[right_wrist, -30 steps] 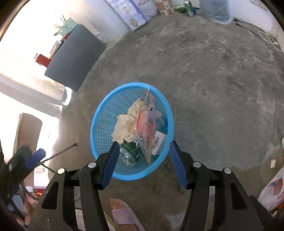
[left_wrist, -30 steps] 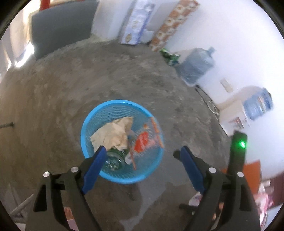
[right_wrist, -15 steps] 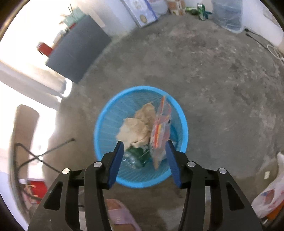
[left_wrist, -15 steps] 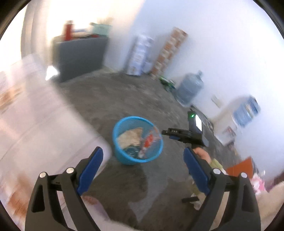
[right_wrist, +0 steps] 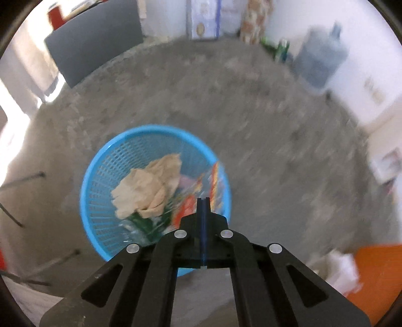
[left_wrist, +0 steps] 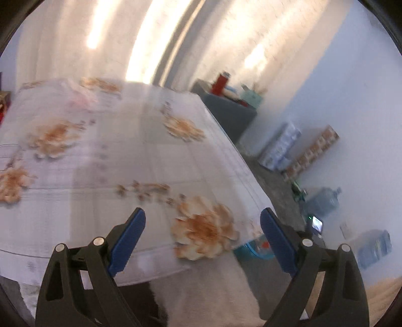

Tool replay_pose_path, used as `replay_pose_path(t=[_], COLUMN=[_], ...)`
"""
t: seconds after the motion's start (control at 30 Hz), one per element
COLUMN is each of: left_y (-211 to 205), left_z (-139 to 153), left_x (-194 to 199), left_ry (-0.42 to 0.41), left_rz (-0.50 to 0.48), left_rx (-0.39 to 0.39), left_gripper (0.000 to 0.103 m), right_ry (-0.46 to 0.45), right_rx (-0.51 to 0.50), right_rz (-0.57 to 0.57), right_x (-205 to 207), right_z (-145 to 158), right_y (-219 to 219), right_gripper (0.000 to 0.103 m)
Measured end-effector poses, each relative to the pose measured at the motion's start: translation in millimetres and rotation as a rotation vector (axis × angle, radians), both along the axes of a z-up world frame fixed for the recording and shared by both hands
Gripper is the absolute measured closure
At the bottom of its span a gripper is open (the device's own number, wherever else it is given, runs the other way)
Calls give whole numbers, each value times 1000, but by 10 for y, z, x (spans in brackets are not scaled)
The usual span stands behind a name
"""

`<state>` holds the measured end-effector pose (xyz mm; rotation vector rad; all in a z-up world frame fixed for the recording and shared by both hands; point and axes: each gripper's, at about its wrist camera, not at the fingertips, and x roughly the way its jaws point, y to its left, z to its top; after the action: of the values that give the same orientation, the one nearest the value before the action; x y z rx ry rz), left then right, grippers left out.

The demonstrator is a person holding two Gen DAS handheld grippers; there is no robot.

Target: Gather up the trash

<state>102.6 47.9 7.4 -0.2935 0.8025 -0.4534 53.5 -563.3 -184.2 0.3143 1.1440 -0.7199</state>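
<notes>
A blue plastic basket [right_wrist: 100,181] stands on the concrete floor and holds crumpled beige paper [right_wrist: 148,186], a colourful snack wrapper [right_wrist: 201,186] and a green bottle [right_wrist: 143,221]. My right gripper [right_wrist: 203,201] hangs above the basket's near right rim, shut with nothing between the pads. My left gripper [left_wrist: 202,221] is open and empty, held over the near edge of a table with a floral cloth [left_wrist: 113,161]. A sliver of the basket [left_wrist: 253,247] shows past the table's corner in the left wrist view.
A grey cabinet [right_wrist: 95,42] stands at the far wall, with boxes [right_wrist: 203,20] and a large water jug [right_wrist: 321,60] to its right. An orange object [right_wrist: 374,271] and a white bag [right_wrist: 341,269] lie at the right. Metal stand legs [right_wrist: 22,181] cross the floor at left.
My left gripper swung up and away from the basket to face the table. My right gripper closed from open to shut above the basket; the wrapper now lies in the basket.
</notes>
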Motion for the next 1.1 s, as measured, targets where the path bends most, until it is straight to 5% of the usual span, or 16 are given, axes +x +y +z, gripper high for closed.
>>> replay_pose_path(t=[0.07,0.2,0.27,0.3,0.47,0.63,0.83,1.1], left_y=[99,296,343,370,358,360,322,335], left_z=[44,73,52,58,-8,-119,-118,-129], left_x=[-1,-4,-10,9,40,104,117,104], left_ry=[-18,-35,-34,-32,-10,26,22,29], left_rz=[27,61,69,67,56,64,56,65], left_rx=[-2,-26,-35,-36,-34,-54,-52,-55], left_gripper=[13,13,13,13,12,12,12,12], right_ry=[29,8,-20,-29,-42,-30,-8,84], right_rx=[-65,39,121,154,354,437,447,158], right_rz=[47,35,-25,-59,-178,-253,-264,-77], right_x=[44,-6,-75,-116,-195,-155,-108,111], right_z=[30,-38,-102,-149,-535,-777,-812,-492], right_y=[118,132,55,7,-304,-448,-431,-163], right_gripper=[103,100,73,67,58,58,87,94])
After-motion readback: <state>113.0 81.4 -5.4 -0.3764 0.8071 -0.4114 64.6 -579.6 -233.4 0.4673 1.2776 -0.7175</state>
